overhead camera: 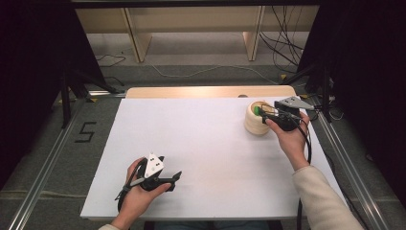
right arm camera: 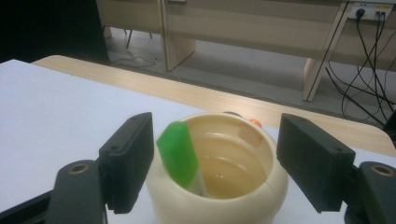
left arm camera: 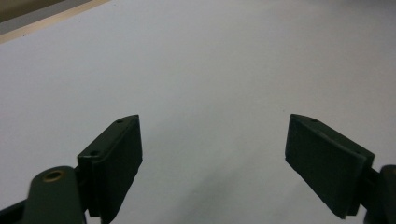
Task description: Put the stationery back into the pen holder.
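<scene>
A cream round pot stands near the far right of the white tabletop. A green flat piece leans inside it against the wall; up close the green piece sits in the pot, with a small orange bit at the far rim. My right gripper is held open just above the pot's right side, its jaws either side of the pot. My left gripper rests low near the front left, open, with bare table between its jaws.
A wooden strip runs along the table's far edge. Beyond it are wooden furniture legs and loose cables on the floor. Metal rails flank the table on both sides.
</scene>
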